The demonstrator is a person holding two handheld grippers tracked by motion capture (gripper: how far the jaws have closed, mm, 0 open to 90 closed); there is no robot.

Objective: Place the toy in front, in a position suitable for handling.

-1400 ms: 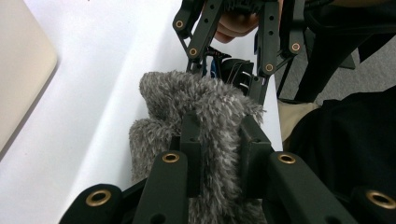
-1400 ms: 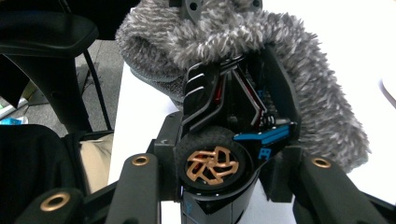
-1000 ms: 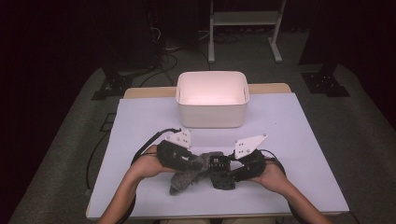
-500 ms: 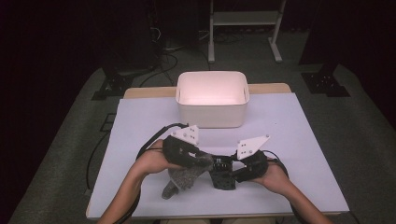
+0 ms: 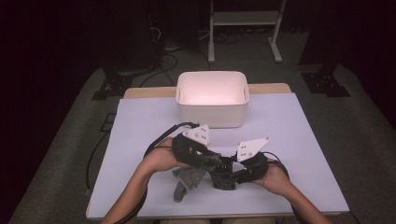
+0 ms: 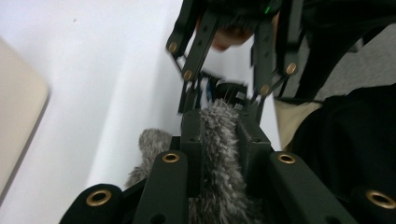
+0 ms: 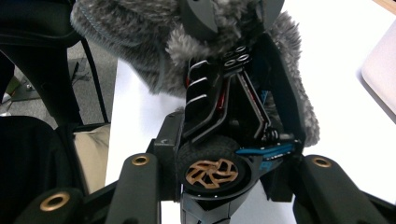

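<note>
Grey fuzzy cloth [image 6: 219, 154] pinched in left gripper [image 5: 212, 161], hanging below and draped toward toy car [image 7: 224, 140], clamped between right gripper [image 5: 229, 170] jaws, just beside, tips nearly meeting.

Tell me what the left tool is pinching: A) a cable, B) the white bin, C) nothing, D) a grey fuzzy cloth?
D: in the left gripper view the left tool has its jaws closed on the grey fuzzy cloth.
</note>
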